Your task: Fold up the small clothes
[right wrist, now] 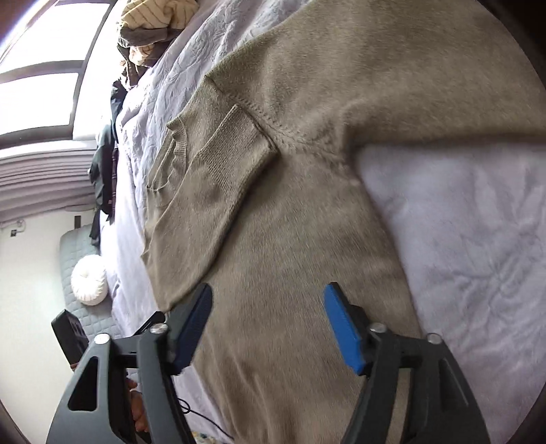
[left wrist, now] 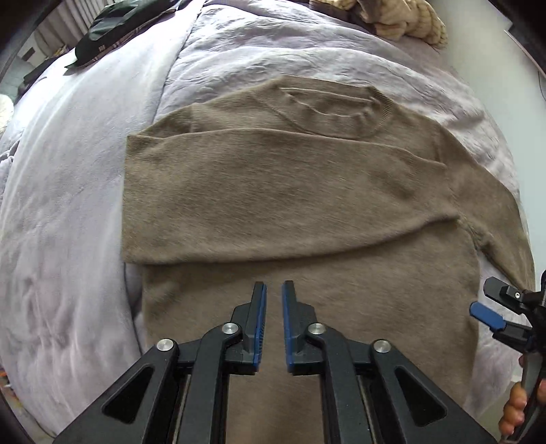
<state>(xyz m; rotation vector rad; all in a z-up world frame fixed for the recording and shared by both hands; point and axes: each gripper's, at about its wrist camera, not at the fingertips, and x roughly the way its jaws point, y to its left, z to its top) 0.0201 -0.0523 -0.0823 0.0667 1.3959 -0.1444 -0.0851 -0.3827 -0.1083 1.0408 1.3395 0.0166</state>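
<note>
A taupe knit sweater [left wrist: 290, 211] lies flat on a lavender bedspread [left wrist: 68, 205], neckline away from me, with one sleeve [left wrist: 239, 164] folded across the chest. My left gripper [left wrist: 274, 290] hovers over the sweater's lower body, its blue pads a narrow gap apart with nothing between them. At the right edge of this view my right gripper [left wrist: 482, 296] stands open by the sweater's side. In the right wrist view my right gripper [right wrist: 268, 293] is wide open above the sweater [right wrist: 307, 222], and the folded sleeve's ribbed cuff [right wrist: 221, 164] lies ahead.
A pile of beige and grey clothes [left wrist: 402, 20] sits at the far end of the bed. A dark garment [left wrist: 99, 30] lies at the far left. The right wrist view shows a window [right wrist: 41, 68] and a white round cushion [right wrist: 89, 280] on a quilted seat.
</note>
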